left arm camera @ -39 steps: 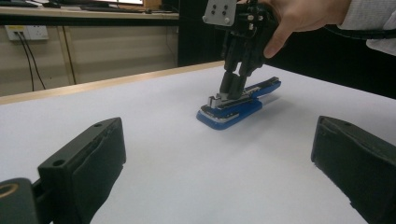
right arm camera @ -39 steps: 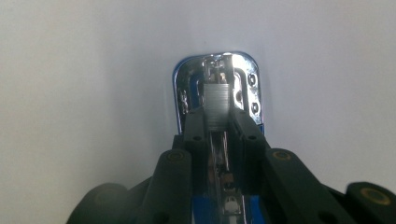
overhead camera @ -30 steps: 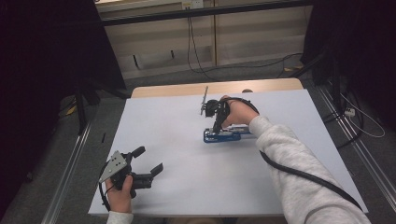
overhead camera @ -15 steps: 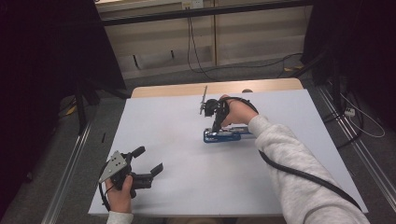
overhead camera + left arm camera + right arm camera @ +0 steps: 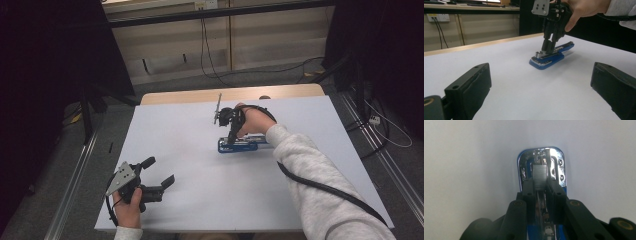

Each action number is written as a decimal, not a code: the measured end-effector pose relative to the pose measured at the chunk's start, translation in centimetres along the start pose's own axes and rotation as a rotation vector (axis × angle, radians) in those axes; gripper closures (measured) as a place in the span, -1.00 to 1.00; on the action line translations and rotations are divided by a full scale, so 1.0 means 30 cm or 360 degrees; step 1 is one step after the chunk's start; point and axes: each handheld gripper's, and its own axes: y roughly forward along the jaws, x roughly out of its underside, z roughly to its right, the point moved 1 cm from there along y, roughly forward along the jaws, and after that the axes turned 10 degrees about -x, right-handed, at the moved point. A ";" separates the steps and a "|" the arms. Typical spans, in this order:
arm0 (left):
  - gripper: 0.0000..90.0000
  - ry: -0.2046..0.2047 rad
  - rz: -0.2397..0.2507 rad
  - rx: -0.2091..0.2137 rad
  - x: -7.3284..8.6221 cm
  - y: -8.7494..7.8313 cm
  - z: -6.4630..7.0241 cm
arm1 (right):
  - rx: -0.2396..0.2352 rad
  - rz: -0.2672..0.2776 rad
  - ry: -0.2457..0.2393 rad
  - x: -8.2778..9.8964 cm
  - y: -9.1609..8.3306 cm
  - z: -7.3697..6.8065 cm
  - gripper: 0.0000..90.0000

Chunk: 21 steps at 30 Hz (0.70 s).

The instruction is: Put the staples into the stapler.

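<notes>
A blue stapler (image 5: 245,146) with a chrome top lies opened on the white table (image 5: 200,200), right of centre. My right gripper (image 5: 231,139) points down onto its front end. In the right gripper view its jaws stand close together, pressing on either side of the stapler's (image 5: 540,167) metal staple channel. In the left gripper view the stapler (image 5: 551,56) lies ahead, with the right gripper (image 5: 548,48) and a hand above it. My left gripper (image 5: 161,171) is held low at the table's near left, open, with nothing between its jaws (image 5: 540,75).
A thin dark rod-like object (image 5: 218,107) lies near the table's far edge, just left of the right hand. A black cable (image 5: 320,187) trails along the right sleeve. The floor behind the table has cables and dark stands.
</notes>
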 end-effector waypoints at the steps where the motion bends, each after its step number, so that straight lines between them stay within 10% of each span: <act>1: -0.93 -0.0001 0.0000 -0.0002 0.000 0.001 0.000 | 0.0010 0.0005 -0.0011 -0.001 -0.001 0.003 0.75; 21: -0.93 0.0001 0.0003 -0.0001 0.000 0.000 -0.001 | -0.0014 -0.0021 -0.0002 -0.002 -0.002 0.007 0.75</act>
